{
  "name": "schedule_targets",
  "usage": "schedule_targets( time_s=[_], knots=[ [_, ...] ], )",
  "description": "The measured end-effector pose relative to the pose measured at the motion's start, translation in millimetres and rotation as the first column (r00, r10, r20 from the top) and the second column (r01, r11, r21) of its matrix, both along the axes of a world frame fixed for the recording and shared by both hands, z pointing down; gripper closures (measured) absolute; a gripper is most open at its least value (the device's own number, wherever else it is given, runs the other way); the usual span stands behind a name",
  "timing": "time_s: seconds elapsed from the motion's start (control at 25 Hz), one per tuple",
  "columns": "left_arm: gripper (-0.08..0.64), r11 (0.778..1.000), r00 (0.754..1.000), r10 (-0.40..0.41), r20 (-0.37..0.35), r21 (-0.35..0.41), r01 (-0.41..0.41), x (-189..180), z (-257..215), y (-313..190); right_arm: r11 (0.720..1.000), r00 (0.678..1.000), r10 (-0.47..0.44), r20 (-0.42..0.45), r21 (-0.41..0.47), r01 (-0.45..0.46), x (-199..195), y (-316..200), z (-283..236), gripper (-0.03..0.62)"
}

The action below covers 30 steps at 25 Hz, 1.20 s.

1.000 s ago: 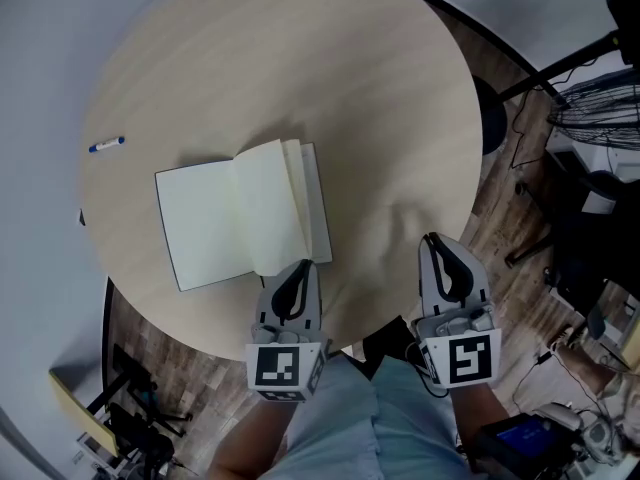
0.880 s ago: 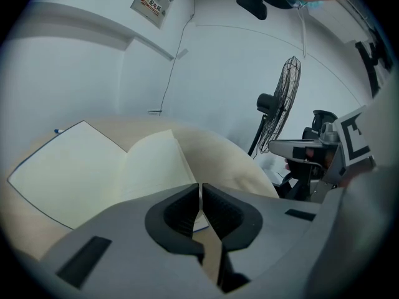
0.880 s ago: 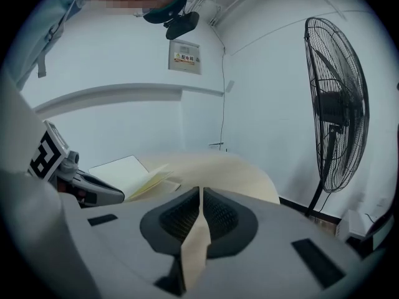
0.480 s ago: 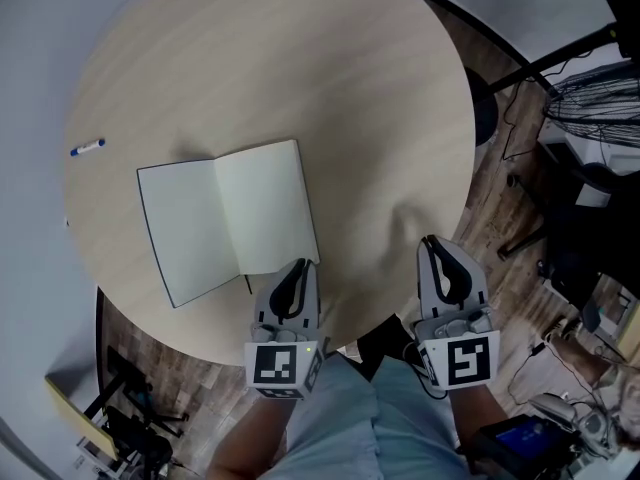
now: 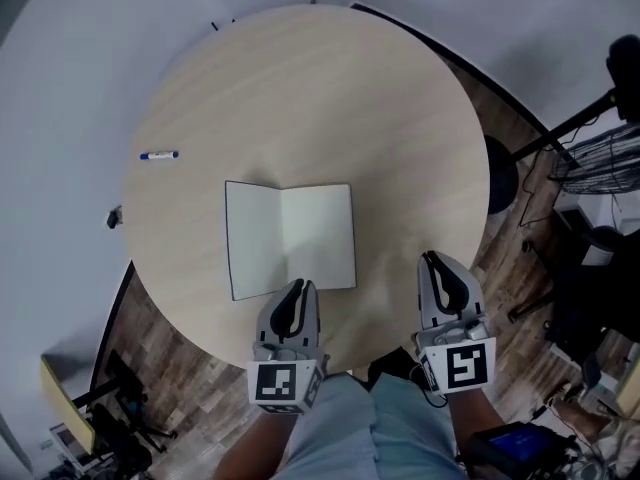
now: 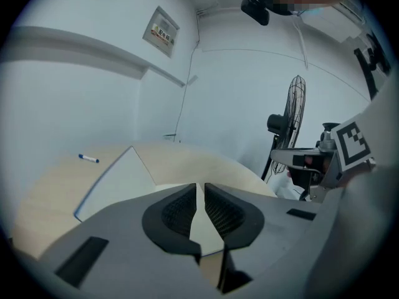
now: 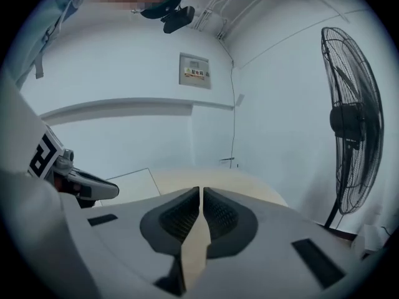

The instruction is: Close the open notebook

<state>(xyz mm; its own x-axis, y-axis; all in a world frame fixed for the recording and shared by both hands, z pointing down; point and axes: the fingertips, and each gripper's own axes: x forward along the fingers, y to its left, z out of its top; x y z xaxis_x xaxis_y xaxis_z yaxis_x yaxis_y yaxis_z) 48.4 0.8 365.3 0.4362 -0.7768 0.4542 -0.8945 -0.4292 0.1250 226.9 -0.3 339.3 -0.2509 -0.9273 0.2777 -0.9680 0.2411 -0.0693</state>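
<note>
The notebook (image 5: 290,238) lies open and flat on the round wooden table (image 5: 320,88), both blank cream pages up. My left gripper (image 5: 296,288) hovers just before the notebook's near edge, at its right page. Its jaws have just been opening; a narrow gap shows between them, with nothing in it. In the left gripper view, the notebook (image 6: 118,179) stretches ahead of the left gripper (image 6: 201,190). My right gripper (image 5: 433,260) hangs over the table's near right rim, well right of the notebook, jaws together and empty. The right gripper view shows the right gripper (image 7: 201,193) with the notebook (image 7: 134,179) at its left.
A blue pen (image 5: 159,155) lies near the table's left rim, away from the notebook. A standing fan (image 7: 349,123) and cables are on the floor to the right. Black stands and a chair base sit around the table.
The fanned-up right-hand pages have dropped flat. Both grippers have risen and drawn back a little from the notebook.
</note>
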Motion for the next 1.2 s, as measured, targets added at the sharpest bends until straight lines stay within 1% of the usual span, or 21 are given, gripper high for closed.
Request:
schedule_targets(
  time_s=[0.08, 0.2, 0.4, 0.48, 0.6, 0.72, 0.84, 0.96, 1.04, 1.2],
  knots=[
    [0.508, 0.998, 0.999, -0.040, 0.006, 0.042, 0.040, -20.6, -19.4, -2.0, 0.999, 0.999, -0.036, 0.008, 0.033, 0.036, -16.8, -9.7, -16.2, 0.542],
    [0.462, 0.990, 0.994, -0.108, 0.010, 0.090, 0.107, -52.5, -42.8, -5.4, 0.993, 0.995, -0.095, 0.021, 0.070, 0.093, -44.0, -24.1, -37.1, 0.543],
    [0.376, 0.973, 0.981, -0.195, -0.008, 0.123, 0.194, -97.4, -64.3, -0.7, 0.979, 0.985, -0.173, 0.017, 0.109, 0.170, -83.8, -38.4, -61.7, 0.543],
    [0.359, 0.966, 0.974, -0.228, -0.020, 0.120, 0.228, -112.1, -68.1, -1.1, 0.975, 0.981, -0.194, 0.011, 0.116, 0.192, -96.6, -43.5, -66.8, 0.543],
    [0.359, 0.951, 0.958, -0.283, -0.046, 0.113, 0.287, -136.8, -67.8, -6.3, 0.972, 0.977, -0.212, 0.004, 0.104, 0.211, -112.5, -50.3, -65.1, 0.542],
    [0.368, 0.930, 0.937, -0.342, -0.075, 0.115, 0.349, -163.6, -61.9, -14.1, 0.973, 0.976, -0.217, -0.001, 0.073, 0.217, -122.5, -56.0, -52.3, 0.543],
    [0.394, 0.919, 0.924, -0.377, -0.064, 0.102, 0.382, -187.7, -44.8, -23.7, 0.977, 0.978, -0.210, -0.005, 0.036, 0.210, -128.0, -60.5, -36.0, 0.542],
    [0.394, 0.918, 0.920, -0.391, -0.037, 0.058, 0.392, -206.4, -14.7, -39.2, 0.981, 0.981, -0.193, -0.014, -0.008, 0.193, -132.1, -67.2, -14.7, 0.543],
    [0.394, 0.922, 0.922, -0.386, -0.030, 0.029, 0.387, -211.6, 5.9, -48.7, 0.983, 0.983, -0.183, -0.024, -0.038, 0.182, -132.5, -69.5, -0.3, 0.543],
    [0.394, 0.945, 0.944, -0.328, -0.039, -0.014, 0.328, -196.5, 31.5, -66.9, 0.985, 0.987, -0.153, -0.045, -0.084, 0.149, -125.1, -67.9, 17.1, 0.542]
  ],
)
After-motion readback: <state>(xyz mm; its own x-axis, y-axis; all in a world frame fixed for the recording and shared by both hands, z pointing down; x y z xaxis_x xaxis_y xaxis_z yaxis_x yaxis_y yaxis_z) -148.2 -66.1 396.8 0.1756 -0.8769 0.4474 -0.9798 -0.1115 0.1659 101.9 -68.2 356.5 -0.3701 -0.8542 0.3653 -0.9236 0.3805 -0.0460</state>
